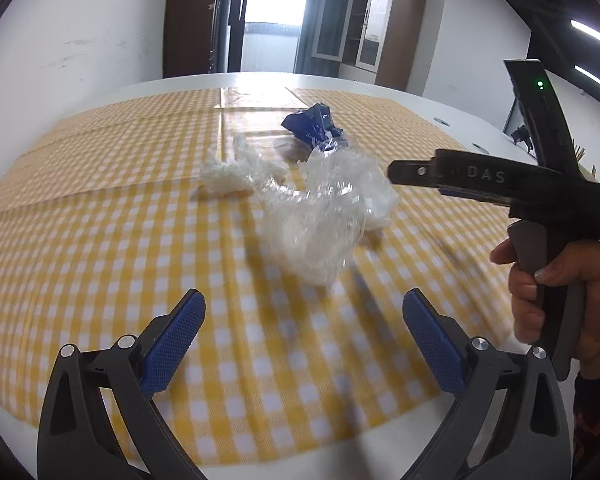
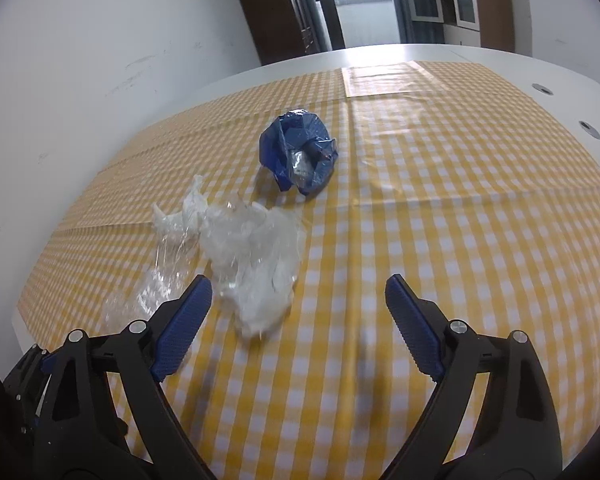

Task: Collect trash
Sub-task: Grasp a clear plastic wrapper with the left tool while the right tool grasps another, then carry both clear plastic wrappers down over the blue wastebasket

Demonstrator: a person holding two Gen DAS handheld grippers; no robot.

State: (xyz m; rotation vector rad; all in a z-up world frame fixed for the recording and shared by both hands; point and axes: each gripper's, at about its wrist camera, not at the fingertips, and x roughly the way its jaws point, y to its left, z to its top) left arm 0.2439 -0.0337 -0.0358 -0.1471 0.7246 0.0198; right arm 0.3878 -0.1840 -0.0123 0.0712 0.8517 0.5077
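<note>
Crumpled clear plastic wrap (image 1: pixel 324 220) (image 2: pixel 252 256) lies on the yellow checked tablecloth (image 1: pixel 100 240) (image 2: pixel 460 220). A smaller white crumpled piece (image 1: pixel 224 176) lies to its left in the left wrist view. A crumpled blue wrapper (image 1: pixel 312 124) (image 2: pixel 298 150) lies behind them. My left gripper (image 1: pixel 304 328) is open and empty, just short of the clear plastic. My right gripper (image 2: pixel 298 312) is open and empty, with the clear plastic by its left finger. In the left wrist view the right gripper (image 1: pixel 404 172) shows from the side, held by a hand, at the plastic's right edge.
The cloth lies on a white table (image 1: pixel 420 100) (image 2: pixel 500 56) with round metal inserts (image 2: pixel 542 89) at its right side. A white wall stands to the left. A doorway (image 1: pixel 276 12) and cabinets (image 1: pixel 376 28) stand behind the table.
</note>
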